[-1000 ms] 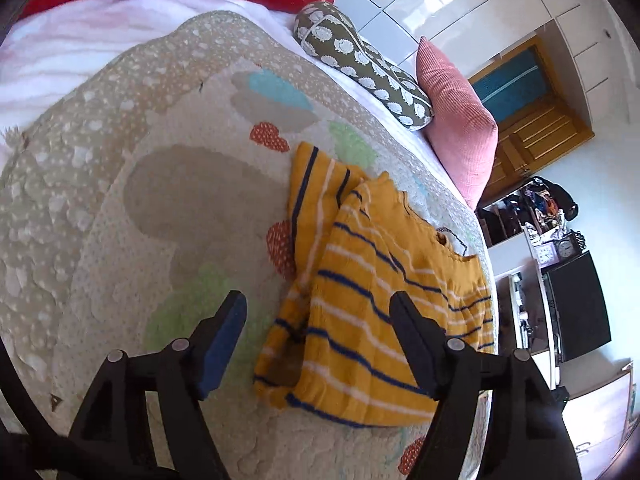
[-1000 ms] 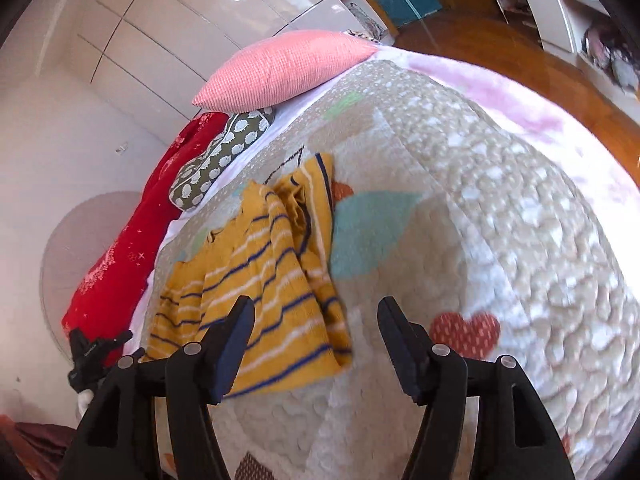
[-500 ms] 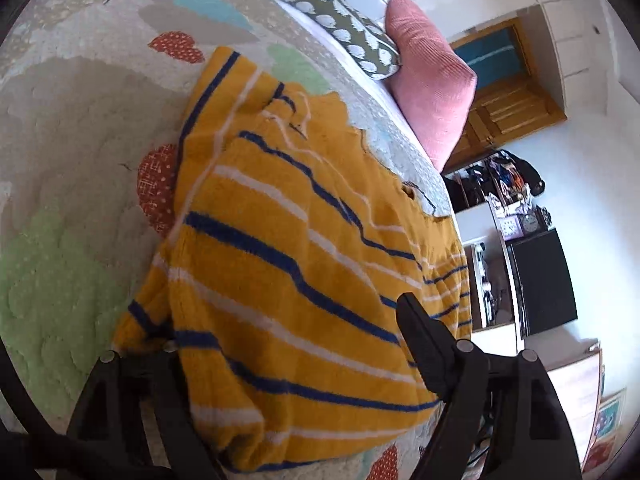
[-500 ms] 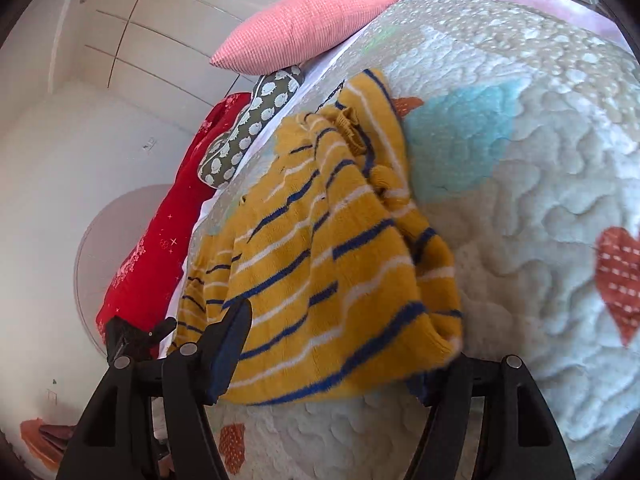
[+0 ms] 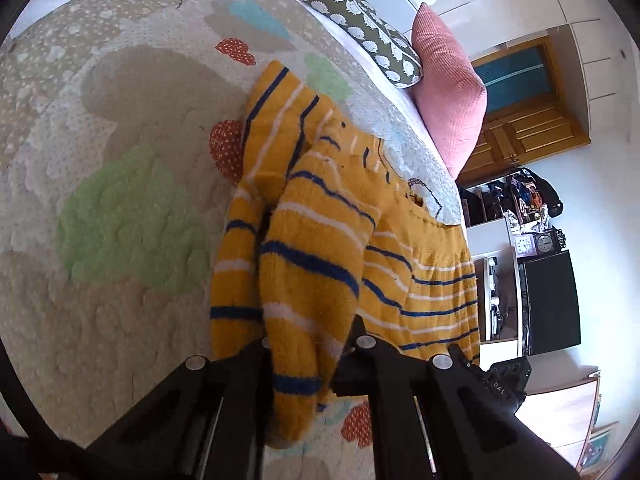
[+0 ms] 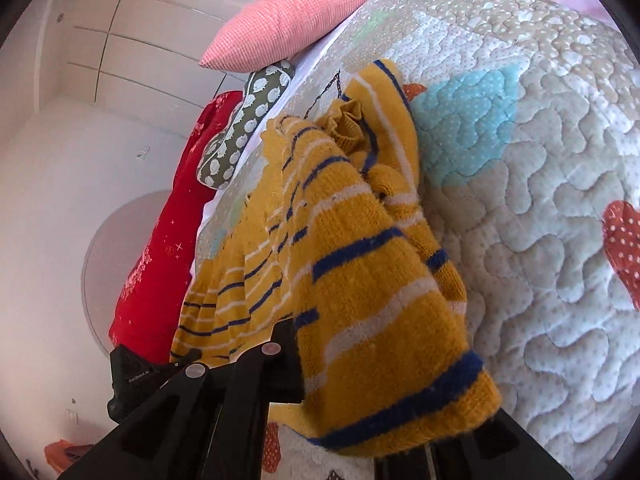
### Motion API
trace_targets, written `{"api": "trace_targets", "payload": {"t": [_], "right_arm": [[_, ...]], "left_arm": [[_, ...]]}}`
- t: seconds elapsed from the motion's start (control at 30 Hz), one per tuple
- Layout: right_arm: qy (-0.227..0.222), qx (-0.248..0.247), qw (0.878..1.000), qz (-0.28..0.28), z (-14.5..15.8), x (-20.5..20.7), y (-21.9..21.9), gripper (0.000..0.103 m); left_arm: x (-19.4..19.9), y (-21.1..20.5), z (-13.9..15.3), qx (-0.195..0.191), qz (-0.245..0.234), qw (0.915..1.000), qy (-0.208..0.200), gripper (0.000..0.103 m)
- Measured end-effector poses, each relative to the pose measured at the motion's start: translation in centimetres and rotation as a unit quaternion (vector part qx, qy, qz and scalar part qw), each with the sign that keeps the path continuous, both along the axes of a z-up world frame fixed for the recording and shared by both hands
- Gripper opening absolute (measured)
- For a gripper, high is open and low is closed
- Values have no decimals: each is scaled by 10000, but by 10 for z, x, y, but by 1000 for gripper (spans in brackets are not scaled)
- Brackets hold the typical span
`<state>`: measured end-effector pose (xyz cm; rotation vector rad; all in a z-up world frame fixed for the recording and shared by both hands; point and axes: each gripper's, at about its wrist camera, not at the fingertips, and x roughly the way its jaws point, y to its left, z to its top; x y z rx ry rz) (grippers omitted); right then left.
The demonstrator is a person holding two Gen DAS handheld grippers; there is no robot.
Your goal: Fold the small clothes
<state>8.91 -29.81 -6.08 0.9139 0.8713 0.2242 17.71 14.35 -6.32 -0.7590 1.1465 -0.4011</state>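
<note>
Both hand-held grippers pinch the near hem of the yellow striped sweater [image 5: 320, 248], one at each bottom corner. The left hand-held gripper [image 5: 308, 356] has its jaws pressed together on a fold of knit at bottom centre of the left wrist view. The right hand-held gripper [image 6: 384, 392] also clamps the hem, bottom centre of the right wrist view; its far finger is buried under the cloth, so the closure is judged from the bunched fabric.

The sweater [image 6: 360, 264] runs straight away from both grippers, long axis pointing from the bottom of each frame toward the collar and the pillows at the top. The hem is raised off the quilt [image 5: 120, 184]; the collar end rests on the bed. Neither gripper is clearly nearer, each holds its own corner. The other gripper's black body shows at lower right of the left view and lower left of the right view.

Judgement: the coming move is carrying the hem forward toward the collar to halve the garment lengthwise.

Look: thick mustard knit, navy and white horizontal stripes, ribbed collar, one sleeve already folded in over the body. Soft, floppy, sags between the grips. Pink pillow [image 5: 448, 92] and patterned green pillow [image 5: 360, 28] lie beyond the collar.
</note>
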Motion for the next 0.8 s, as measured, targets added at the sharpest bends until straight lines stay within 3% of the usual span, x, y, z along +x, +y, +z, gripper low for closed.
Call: {"api": "trace_targets", "payload": {"t": [0.2, 0.27, 0.33, 0.47, 0.5, 0.6, 0.7, 0.8], "right_arm": [[-39, 219, 9997, 99, 4, -51, -12, 9], [-4, 272, 9996, 56, -2, -71, -18, 9], [88, 214, 9997, 59, -12, -87, -22, 12], [148, -52, 9997, -211, -17, -112, -37, 12], [124, -217, 9992, -302, -10, -118, -40, 18], [-256, -882, 9947, -468, 28, -124, -43, 23], [-595, -1500, 9865, -297, 60, -103, -28, 28], [-705, -2110, 9749, -118, 71, -61, -8, 31]], "left_arm": [[-40, -3, 0, -32, -272, 9996, -23, 7], [-47, -6, -8, 63, -338, 9994, 49, 12], [-51, -4, -22, 113, -300, 9993, 203, 27], [-63, 14, -31, -254, -90, 9994, 232, 32], [-69, 19, -26, -233, -43, 9996, 123, 37], [-93, 29, -6, 221, 75, 9994, -271, 51], [-120, 35, 19, 729, 164, 9944, -743, 54], [-146, 42, 39, 1138, 281, 9870, -1101, 58]]}}
